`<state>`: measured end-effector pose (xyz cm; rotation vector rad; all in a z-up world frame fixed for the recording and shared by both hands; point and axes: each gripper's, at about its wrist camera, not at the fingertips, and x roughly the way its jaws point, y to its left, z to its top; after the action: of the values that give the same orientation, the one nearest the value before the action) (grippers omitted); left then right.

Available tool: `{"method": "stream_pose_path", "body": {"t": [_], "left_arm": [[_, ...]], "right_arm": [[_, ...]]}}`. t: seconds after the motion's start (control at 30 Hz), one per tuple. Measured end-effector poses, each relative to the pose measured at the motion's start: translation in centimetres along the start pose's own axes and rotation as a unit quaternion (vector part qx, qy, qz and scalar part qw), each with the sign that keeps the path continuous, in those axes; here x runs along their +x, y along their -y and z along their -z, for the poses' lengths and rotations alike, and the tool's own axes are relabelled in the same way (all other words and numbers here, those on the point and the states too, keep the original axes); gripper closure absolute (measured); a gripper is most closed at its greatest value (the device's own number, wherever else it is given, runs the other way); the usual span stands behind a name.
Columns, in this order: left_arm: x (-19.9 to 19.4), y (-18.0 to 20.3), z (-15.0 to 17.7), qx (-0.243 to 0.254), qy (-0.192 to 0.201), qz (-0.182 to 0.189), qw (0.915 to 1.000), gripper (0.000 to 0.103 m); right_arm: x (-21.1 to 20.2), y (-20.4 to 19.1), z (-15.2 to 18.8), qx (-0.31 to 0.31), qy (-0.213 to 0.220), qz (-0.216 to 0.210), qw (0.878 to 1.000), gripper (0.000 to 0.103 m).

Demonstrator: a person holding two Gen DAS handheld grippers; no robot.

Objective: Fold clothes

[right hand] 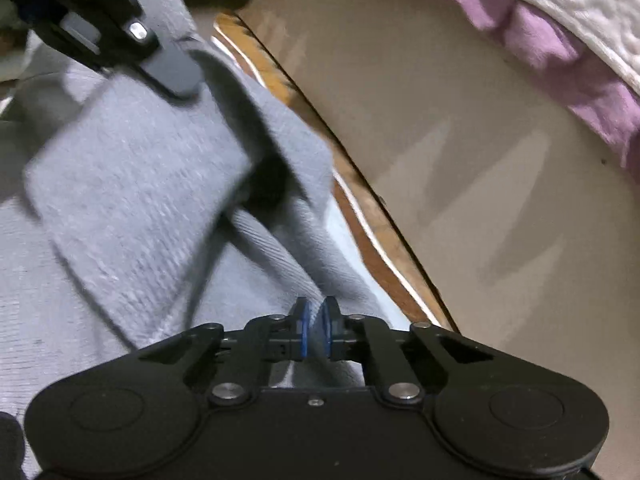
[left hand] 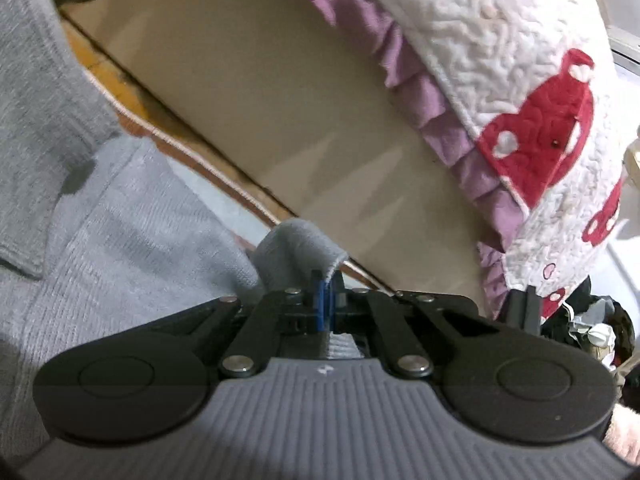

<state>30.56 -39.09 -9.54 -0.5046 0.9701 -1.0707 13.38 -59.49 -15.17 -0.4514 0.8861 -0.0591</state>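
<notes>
The grey knit garment (right hand: 132,200) was the largest thing in view and serves as the landmark: it lay spread over a wooden-edged surface (right hand: 360,208), with beige floor (left hand: 280,100) beyond its far edge and a white quilted bedcover (left hand: 520,80) with a purple frill and red patches farther off past that floor. A folded flap of the garment stood raised above the rest of the cloth.

The left gripper (left hand: 325,300) was clamped fully shut on a small bunched edge of the garment at its border nearest the floor. The right gripper (right hand: 315,332) had its jaws drawn nearly together on a ridge of the same garment, pinching a fold between the blue pads.

Both holds looked thin, so I judged that a pull could let the knit slip out, or drag the layers askew and spoil the fold.

No brand, label or writing was legible.
</notes>
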Motion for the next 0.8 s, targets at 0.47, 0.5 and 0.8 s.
{"method": "stream_pose_path", "body": {"t": [0.47,0.5,0.8], "left_arm": [[2.6,-1.3,2.0,0.03,-0.013,-0.085,0.9958,0.102],[2.5,-1.1,2.0,0.031,-0.013,-0.084,0.9958,0.102],[3.3,3.0,3.0,0.185,-0.007,-0.122,0.9752,0.094]], "right_arm": [[-0.7,1.6,-3.0,0.015,0.062,-0.032,0.997,0.051],[0.0,2.1,-3.2,0.009,0.051,-0.036,0.998,0.051],[0.7,1.1,-3.6,-0.003,-0.018,-0.096,0.995,0.094]]}}
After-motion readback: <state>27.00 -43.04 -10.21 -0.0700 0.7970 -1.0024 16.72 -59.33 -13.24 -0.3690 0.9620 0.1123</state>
